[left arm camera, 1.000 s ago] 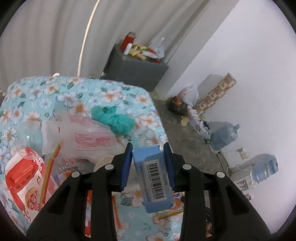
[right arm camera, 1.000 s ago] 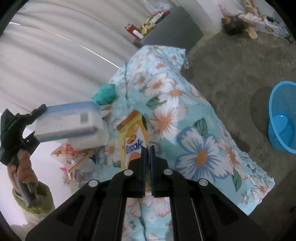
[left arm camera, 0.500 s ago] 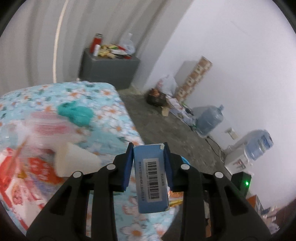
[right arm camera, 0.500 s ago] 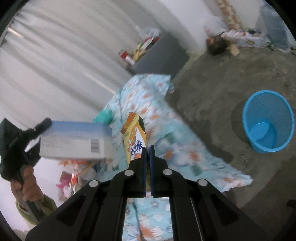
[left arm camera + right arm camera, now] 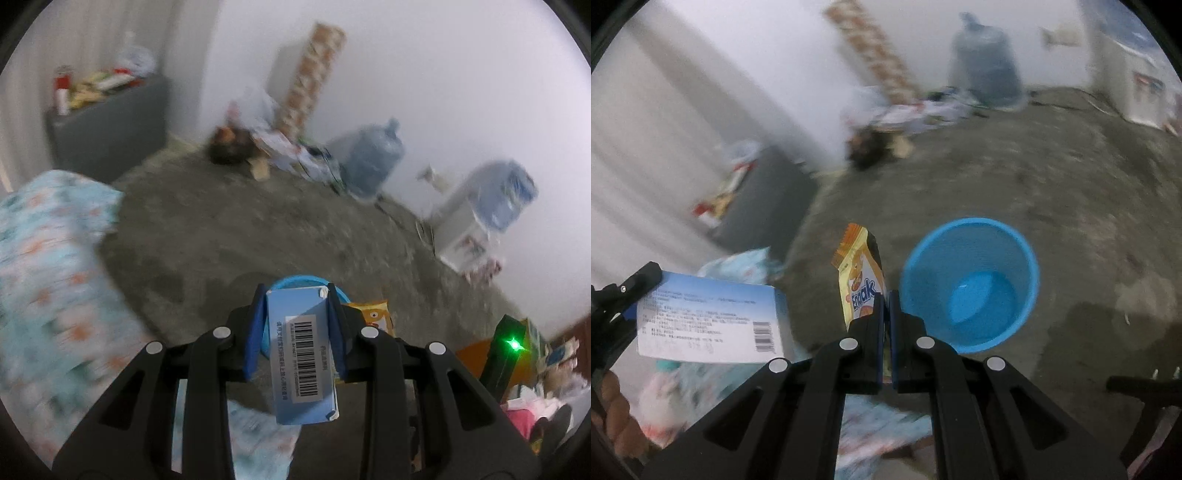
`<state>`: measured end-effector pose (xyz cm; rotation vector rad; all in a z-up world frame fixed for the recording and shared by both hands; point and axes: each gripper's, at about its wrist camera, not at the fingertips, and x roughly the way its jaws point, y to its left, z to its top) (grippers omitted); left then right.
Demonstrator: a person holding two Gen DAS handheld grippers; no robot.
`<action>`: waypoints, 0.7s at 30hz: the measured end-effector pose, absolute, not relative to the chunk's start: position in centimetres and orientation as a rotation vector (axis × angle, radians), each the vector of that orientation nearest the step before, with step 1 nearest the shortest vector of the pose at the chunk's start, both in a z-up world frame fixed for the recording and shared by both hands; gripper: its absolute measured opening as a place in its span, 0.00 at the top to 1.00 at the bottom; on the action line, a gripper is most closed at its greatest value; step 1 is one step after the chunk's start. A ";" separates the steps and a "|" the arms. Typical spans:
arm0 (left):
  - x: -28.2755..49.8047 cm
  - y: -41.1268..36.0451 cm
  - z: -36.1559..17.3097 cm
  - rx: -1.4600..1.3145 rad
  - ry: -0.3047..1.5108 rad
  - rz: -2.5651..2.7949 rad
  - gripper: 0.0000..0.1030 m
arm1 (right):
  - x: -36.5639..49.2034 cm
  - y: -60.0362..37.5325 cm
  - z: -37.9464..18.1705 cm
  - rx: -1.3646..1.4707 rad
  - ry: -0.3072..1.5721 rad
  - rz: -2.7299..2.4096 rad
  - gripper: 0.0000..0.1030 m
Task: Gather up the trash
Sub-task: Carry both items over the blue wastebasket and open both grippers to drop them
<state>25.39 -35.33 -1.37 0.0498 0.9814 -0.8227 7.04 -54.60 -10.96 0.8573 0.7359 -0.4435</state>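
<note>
My left gripper [image 5: 296, 299] is shut on a light blue carton with a barcode label [image 5: 301, 350], held in the air over the floor; the carton also shows at the left of the right wrist view [image 5: 709, 319]. My right gripper [image 5: 885, 295] is shut on a yellow-orange "Enaak" snack packet [image 5: 860, 275], whose top sticks up between the fingers; it also shows in the left wrist view [image 5: 375, 319]. A blue plastic wastebasket [image 5: 971, 284] stands on the floor just right of the packet. In the left wrist view only its rim [image 5: 291, 282] peeks out behind the carton.
The table with the floral cloth [image 5: 48, 258] is at the left, blurred. A grey cabinet with clutter [image 5: 107, 122], a water bottle [image 5: 373, 162], a dispenser [image 5: 480, 221] and a rubbish pile [image 5: 258, 147] line the far wall. The floor is bare concrete [image 5: 1052, 177].
Both grippers have swung away from the table toward the floor, carrying the carton and the snack packet. The blue wastebasket is now much closer, right beside the packet.
</note>
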 end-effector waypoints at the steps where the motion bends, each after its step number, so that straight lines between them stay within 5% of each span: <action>1: 26.0 -37.1 -2.6 0.062 1.000 -0.832 0.72 | 7.4 -55.8 -12.2 0.871 0.742 -0.482 0.97; 7: 28.2 -46.4 -10.4 0.191 1.117 -0.851 0.63 | 9.1 -61.7 -19.3 0.967 0.807 -0.607 0.95; 8: 28.4 -47.1 -11.3 0.217 1.130 -0.835 0.50 | 9.4 -62.4 -20.6 0.988 0.829 -0.622 0.92; 11: 28.8 -47.6 -12.7 0.227 1.161 -0.797 0.42 | 9.3 -63.9 -23.6 1.049 0.878 -0.645 0.73; 14: 28.5 -46.3 -11.7 0.188 1.150 -0.812 0.32 | 8.2 -63.6 -24.1 1.070 0.867 -0.655 0.64; 21: 25.8 -41.4 -4.6 0.156 1.007 -0.868 0.23 | 6.1 -60.7 -20.3 0.989 0.811 -0.644 0.46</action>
